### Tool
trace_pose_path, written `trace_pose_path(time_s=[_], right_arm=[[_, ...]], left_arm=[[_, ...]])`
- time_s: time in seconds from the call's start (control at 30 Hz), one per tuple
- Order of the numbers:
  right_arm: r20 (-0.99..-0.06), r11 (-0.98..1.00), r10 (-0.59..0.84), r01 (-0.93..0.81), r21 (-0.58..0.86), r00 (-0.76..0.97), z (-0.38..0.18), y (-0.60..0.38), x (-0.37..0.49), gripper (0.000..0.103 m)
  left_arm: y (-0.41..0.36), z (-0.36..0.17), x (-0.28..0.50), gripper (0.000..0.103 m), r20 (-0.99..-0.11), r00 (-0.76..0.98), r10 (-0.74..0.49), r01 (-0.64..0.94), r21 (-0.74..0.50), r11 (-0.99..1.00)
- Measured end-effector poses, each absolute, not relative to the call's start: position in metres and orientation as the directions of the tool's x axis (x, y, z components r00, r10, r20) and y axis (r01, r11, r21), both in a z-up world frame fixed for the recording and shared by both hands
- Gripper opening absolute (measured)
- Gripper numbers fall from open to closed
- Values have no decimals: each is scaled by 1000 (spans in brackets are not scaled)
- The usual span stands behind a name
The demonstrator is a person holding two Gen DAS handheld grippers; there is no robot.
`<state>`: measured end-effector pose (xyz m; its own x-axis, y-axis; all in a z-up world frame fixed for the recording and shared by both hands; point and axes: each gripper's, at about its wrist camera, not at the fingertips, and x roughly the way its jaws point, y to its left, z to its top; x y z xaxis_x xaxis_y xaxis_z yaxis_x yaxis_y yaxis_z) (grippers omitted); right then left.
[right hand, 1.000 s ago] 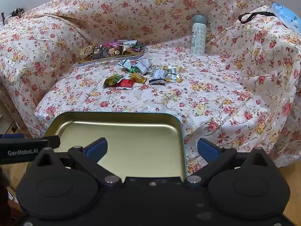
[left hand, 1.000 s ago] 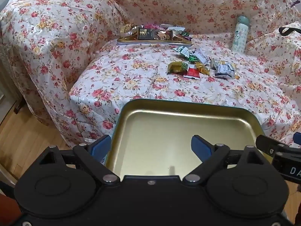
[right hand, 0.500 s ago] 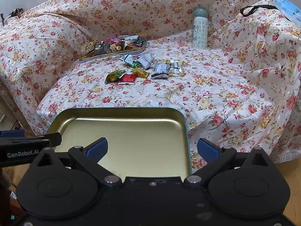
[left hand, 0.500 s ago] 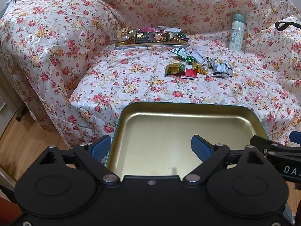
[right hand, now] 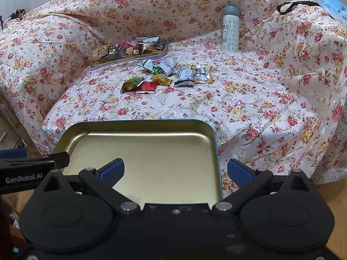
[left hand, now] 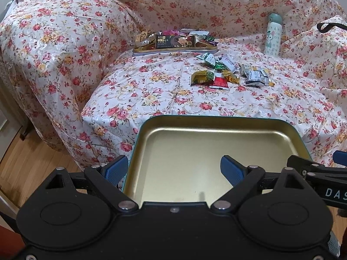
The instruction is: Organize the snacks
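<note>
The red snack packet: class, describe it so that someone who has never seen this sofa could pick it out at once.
Start at the flower-covered sofa and find the loose pile of snacks in the middle of its seat, in front of the filled tray. The red snack packet lies flat at the pile's near edge, beside a gold-and-green wrapper. It is the pile's only plain red piece.

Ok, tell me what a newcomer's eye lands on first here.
First, the empty gold tray right in front, with both grippers' open fingers straddling its near corners. Beyond it, loose snacks lie scattered mid-sofa on the flowered cover, with a filled tray and a bottle standing behind.
</note>
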<state>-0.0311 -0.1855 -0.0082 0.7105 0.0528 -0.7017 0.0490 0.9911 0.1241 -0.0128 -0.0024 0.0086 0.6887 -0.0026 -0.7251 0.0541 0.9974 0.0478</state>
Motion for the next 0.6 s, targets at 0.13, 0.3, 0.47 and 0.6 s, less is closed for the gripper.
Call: trace_pose_path(time_s=[0.13,0.3,0.47,0.6], right_arm=[[-705,991,55,51,128,707,-8,-186,-31,103],[-706,990,55,52,129,706,-8,-186,-30,103],[-707,990,56,53,131,705,-9,-186,-30,103],[-709,990,57,54,133,703,-9,-187,-30,103]], left_arm=[[-2,9,-13,93,-725,688,-4,55,47,997],[-3,9,-13,93,-726,687,0,54,50,997],[-3,9,-13,93,-730,683,1,56,53,997],[-3,9,-12,93,-732,682,2,54,52,997]])
